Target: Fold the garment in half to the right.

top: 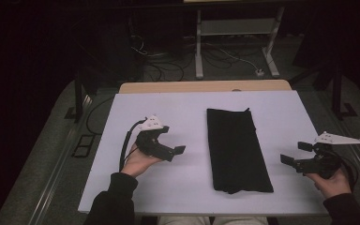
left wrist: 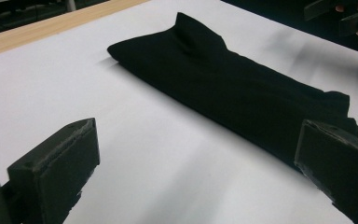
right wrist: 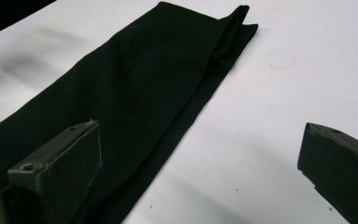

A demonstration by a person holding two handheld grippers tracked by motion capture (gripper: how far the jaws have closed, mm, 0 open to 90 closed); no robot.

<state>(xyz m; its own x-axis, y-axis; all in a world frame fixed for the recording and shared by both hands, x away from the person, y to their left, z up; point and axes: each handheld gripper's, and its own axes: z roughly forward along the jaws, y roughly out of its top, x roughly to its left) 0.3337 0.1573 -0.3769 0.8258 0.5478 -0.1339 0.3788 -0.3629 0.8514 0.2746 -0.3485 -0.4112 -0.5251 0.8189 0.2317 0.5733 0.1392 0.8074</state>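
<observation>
One long black folded cloth (top: 236, 150), lying flat on the white sheet-covered table (top: 183, 112), lengthwise from far to near, roughly mid-table and slightly right of centre. Far end short of the sheet's far edge; near end close to the near edge, a little rumpled, with a layer poking out at the bottom. Left long edge straight; right long edge slanting outward toward the near end. Small fold raised at the far right corner.

Two hand-held black two-jaw grippers, one either side of the cloth, both apart from it. Left gripper (top: 176, 151) over bare sheet left of the cloth, jaws spread wide, nothing between them; wide strip of white between it and the cloth's left edge. Right gripper (top: 294, 153) near the table's right edge, jaws likewise wide apart and empty; narrower band of bare sheet between it and the cloth's right edge.

Bare wooden strip (top: 206, 86) beyond the sheet's far edge. Open white surface to left, right and far side of the cloth.
</observation>
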